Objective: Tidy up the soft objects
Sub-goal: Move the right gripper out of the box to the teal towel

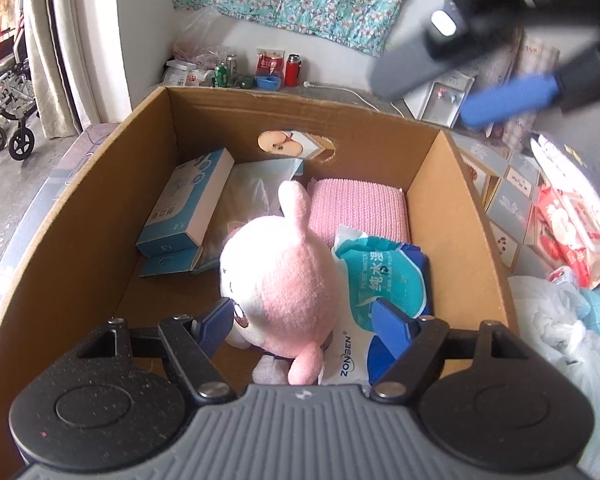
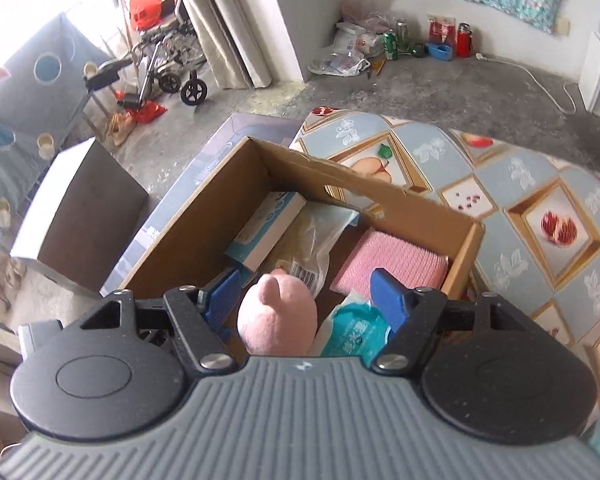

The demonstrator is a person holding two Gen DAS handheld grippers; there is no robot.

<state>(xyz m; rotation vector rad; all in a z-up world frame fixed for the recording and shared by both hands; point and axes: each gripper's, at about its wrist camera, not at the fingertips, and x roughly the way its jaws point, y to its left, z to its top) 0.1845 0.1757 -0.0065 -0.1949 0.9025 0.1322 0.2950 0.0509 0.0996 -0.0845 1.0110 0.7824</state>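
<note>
Two grippers sit over my brown cardboard box (image 1: pixel 84 216). My left gripper (image 1: pixel 304 316) has its blue fingers (image 1: pixel 216 320) spread either side of the pink plush rabbit (image 1: pixel 284 276), which lies in the box without clear contact. Just right of it lies the teal wet-wipes pack (image 1: pixel 384 276); beyond the fingers, a pink knitted cloth (image 1: pixel 356 212). My right gripper (image 2: pixel 306 300) is likewise spread, holding nothing.

Fuzzy pink plush toy (image 1: pixel 284 280), matt corrugated cardboard box (image 1: pixel 80 216), glossy wipes pack (image 1: pixel 380 276)
</note>
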